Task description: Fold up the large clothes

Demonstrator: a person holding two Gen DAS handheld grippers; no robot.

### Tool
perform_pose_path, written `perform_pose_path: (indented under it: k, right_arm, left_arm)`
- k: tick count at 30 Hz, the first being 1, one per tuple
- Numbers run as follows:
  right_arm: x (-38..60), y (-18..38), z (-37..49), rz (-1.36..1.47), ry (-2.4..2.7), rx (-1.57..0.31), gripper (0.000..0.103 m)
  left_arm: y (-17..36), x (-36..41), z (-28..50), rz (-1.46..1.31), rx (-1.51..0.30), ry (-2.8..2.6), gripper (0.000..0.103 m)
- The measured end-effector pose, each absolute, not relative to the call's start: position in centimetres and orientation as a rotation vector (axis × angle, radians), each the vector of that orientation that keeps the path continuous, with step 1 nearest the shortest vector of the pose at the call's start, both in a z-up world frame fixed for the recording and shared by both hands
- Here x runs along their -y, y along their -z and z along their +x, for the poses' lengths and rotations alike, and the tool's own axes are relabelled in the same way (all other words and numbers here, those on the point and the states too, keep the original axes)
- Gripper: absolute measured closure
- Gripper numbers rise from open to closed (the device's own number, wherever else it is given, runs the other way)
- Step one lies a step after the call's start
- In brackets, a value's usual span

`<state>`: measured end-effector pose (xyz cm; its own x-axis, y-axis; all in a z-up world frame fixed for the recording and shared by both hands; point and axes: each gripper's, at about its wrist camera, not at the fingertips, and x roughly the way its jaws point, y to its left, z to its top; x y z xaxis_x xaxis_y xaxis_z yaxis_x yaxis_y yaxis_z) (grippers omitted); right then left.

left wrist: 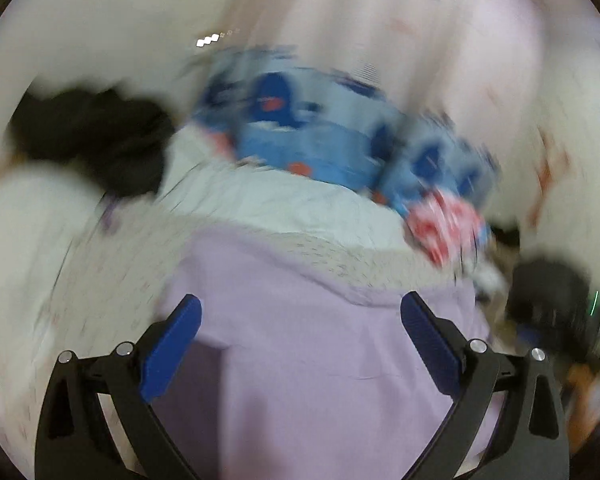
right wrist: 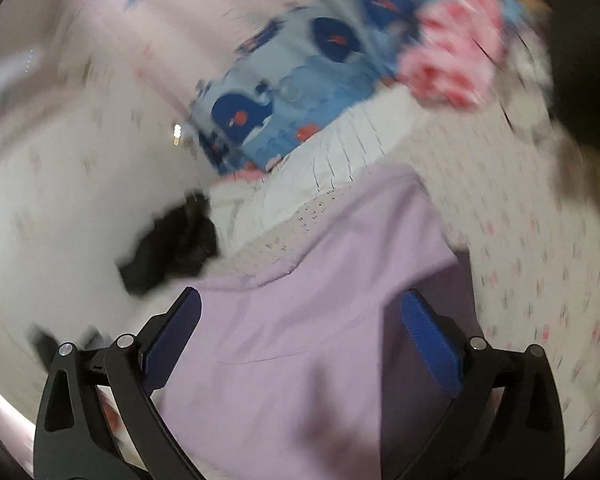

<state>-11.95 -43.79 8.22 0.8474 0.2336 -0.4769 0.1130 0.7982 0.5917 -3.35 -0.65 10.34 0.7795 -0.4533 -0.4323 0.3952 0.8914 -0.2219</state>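
A lilac garment (left wrist: 300, 360) lies on the bed, filling the lower middle of both views; it also shows in the right wrist view (right wrist: 300, 340). My left gripper (left wrist: 300, 312) is open, its blue pads (left wrist: 172, 348) spread wide just above the lilac cloth. My right gripper (right wrist: 300, 308) is open too, with its pads (right wrist: 428, 340) spread above the same garment near a folded-over edge. Neither gripper holds anything. Both views are motion-blurred.
A blue whale-print cloth (left wrist: 300, 136) and a pink-red cloth (left wrist: 444, 224) lie beyond the garment, on a pale sheet (left wrist: 260, 208). A black item (left wrist: 92, 136) lies left; it also shows in the right wrist view (right wrist: 172, 248). A dark object (left wrist: 548, 304) sits right.
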Motion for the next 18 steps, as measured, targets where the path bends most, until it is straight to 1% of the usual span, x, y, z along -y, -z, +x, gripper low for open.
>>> perform_pose_path:
  k: [3,7,9,10,11,12,13,15,18]
  right_arm:
    - [39.5,-8.1,-7.8,0.394,-0.007,-0.648,0.006]
    - [38.1,-5.8,-1.4,0.277,0.066,-0.689,0.006]
    - [37.9,-3.3,2.2,0.188,0.130,-0.733,0.006]
    - [38.0,-1.1,3.7,0.166,0.152,-0.779,0.006]
    - [38.4,1.6,5.5,0.170,0.160,-0.853,0.006]
    - [39.1,4.4,7.2,0.229,0.136,-0.924,0.006]
    - [39.7,5.7,8.1,0.283,0.121,-0.936,0.006]
    - [39.7,6.1,9.1,0.293,0.141,-0.935,0.006]
    - [38.5,6.5,10.0,0.217,0.156,-1.008,0.006]
  left_arm:
    - [-9.3,6.0,-2.4,-0.006,-0.481,0.493,0.007]
    - [-7.7,9.9,0.9,0.077,-0.441,0.430,0.007]
    - [-6.1,11.0,3.2,0.112,-0.455,0.389,0.007]
    - [-5.2,11.4,4.1,0.120,-0.480,0.374,0.007]
    - [-3.2,11.4,5.9,0.112,-0.544,0.358,0.007]
    - [-1.5,11.6,7.3,0.096,-0.599,0.344,0.008]
    - [0.0,11.3,8.7,0.064,-0.655,0.342,0.008]
    - [1.4,11.6,9.7,0.065,-0.682,0.317,0.007]
    - [2.5,12.4,9.4,0.123,-0.692,0.296,0.007]
